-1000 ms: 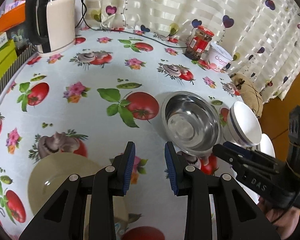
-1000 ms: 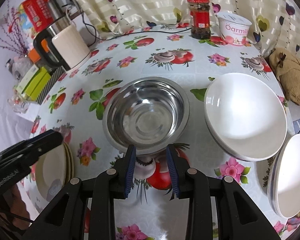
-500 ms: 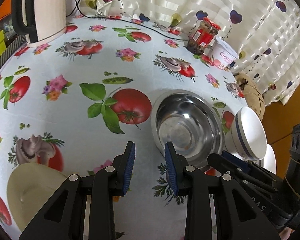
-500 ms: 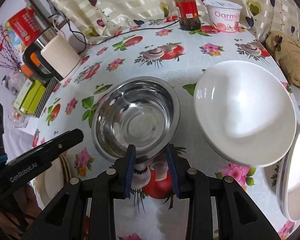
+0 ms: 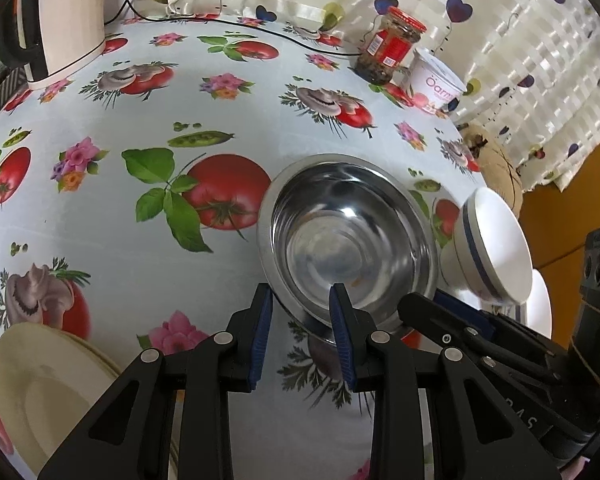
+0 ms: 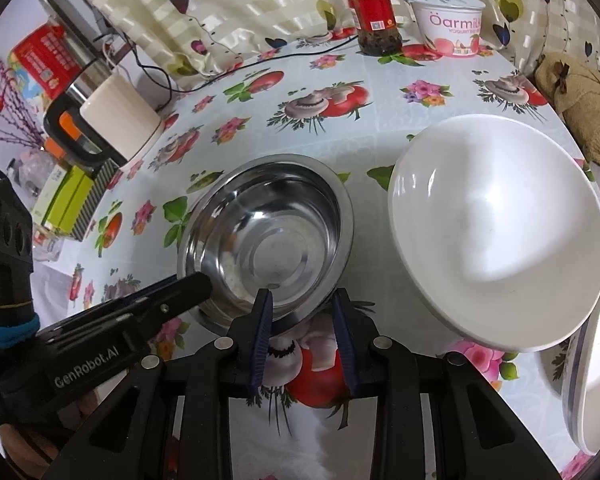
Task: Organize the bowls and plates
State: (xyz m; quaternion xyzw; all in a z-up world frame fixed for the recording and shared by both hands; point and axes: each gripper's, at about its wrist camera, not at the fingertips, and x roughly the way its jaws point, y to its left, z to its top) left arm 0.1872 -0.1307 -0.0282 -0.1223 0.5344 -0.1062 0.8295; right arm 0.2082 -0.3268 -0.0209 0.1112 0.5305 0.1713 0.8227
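Note:
A steel bowl (image 5: 348, 240) (image 6: 268, 232) stands on the printed tablecloth. My left gripper (image 5: 300, 300) is open, its fingertips straddling the bowl's near-left rim. My right gripper (image 6: 302, 296) is open, its fingertips straddling the bowl's near rim. Neither jaw pair has closed on the rim. A white bowl stack with a blue band (image 5: 492, 252) (image 6: 500, 232) stands right of the steel bowl. Cream plates (image 5: 40, 392) are stacked at the lower left of the left wrist view. Another white dish (image 6: 596, 368) lies at the far right edge.
A kettle (image 5: 68, 16) (image 6: 112, 120) stands at the far left of the table. A red-lidded jar (image 6: 374, 12) and a yogurt tub (image 6: 450, 24) stand at the back by the curtain. A brown sack (image 6: 584, 104) lies at the right edge.
Both grippers moved forward toward the steel bowl; their fingertips now reach its near rim from two sides. The bowl stays on the table.

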